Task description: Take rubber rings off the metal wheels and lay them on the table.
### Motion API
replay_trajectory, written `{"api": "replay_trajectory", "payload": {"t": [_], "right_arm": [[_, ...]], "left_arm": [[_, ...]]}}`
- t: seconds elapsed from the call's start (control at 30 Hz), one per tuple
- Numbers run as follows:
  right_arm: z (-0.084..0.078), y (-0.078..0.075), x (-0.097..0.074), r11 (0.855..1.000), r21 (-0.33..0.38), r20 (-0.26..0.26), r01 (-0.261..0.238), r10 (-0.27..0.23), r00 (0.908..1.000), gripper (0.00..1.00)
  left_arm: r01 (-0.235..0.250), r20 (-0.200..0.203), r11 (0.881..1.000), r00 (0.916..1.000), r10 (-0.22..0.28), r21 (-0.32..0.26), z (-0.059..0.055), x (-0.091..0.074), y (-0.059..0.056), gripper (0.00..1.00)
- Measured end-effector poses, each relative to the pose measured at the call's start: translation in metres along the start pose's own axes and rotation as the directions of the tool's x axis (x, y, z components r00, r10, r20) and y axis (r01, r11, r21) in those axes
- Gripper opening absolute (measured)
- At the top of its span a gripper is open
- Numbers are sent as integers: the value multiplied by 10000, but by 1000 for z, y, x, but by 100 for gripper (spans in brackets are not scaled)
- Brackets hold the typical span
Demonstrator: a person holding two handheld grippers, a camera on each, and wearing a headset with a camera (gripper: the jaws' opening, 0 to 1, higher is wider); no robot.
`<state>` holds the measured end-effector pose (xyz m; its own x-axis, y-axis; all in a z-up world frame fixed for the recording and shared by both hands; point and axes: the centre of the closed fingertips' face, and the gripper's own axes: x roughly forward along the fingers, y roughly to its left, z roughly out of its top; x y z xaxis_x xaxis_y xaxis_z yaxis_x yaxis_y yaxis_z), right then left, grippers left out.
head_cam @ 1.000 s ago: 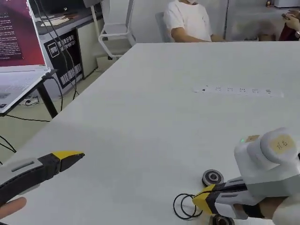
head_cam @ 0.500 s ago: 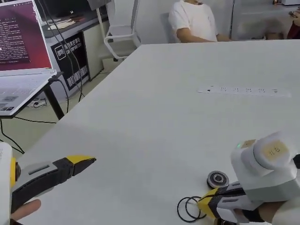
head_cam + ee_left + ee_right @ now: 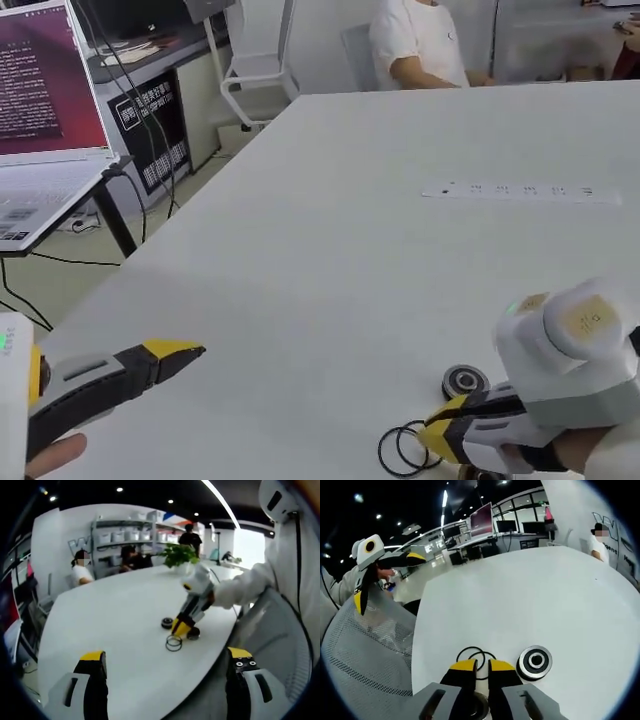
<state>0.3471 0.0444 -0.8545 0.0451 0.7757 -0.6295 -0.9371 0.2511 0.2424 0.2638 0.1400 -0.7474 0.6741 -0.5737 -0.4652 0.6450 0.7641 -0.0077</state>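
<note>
Two black rubber rings (image 3: 405, 448) lie overlapping on the white table (image 3: 330, 250); they also show as rings (image 3: 475, 657) and rings (image 3: 174, 642). A metal wheel (image 3: 465, 381) lies flat just beyond them, seen also as a wheel (image 3: 535, 662). A second wheel (image 3: 193, 632) sits under my right gripper (image 3: 440, 437), partly hidden by it. The right gripper (image 3: 482, 667) has its jaws almost together, tips just above the rings, gripping nothing visible. My left gripper (image 3: 165, 660) is wide open and empty, far left of the rings near the table edge (image 3: 175, 352).
A white power strip (image 3: 520, 191) lies farther back on the table. A person in white sits at the far end. To the left, off the table, stand a laptop (image 3: 45, 110) on a stand and cables. A mesh chair (image 3: 365, 655) is close behind.
The head view has shifted a little. My left gripper has come slightly farther in toward the right. The right gripper, rings and wheels stay where they were.
</note>
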Motion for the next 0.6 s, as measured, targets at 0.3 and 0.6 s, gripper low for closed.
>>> {"api": "replay_trajectory", "payload": {"t": [0.3, 0.6], "right_arm": [[8, -7, -27, 9992, 242, 600, 304, -318, 9977, 6], [37, -3, -64, 9955, 943, 2153, 40, -243, 9763, 8]], "left_arm": [[-13, 127, 10000, 9999, 13, -11, 5, 1, 6, 100], [109, 196, 9999, 9997, -108, -38, 5, 4, 11, 100]]}}
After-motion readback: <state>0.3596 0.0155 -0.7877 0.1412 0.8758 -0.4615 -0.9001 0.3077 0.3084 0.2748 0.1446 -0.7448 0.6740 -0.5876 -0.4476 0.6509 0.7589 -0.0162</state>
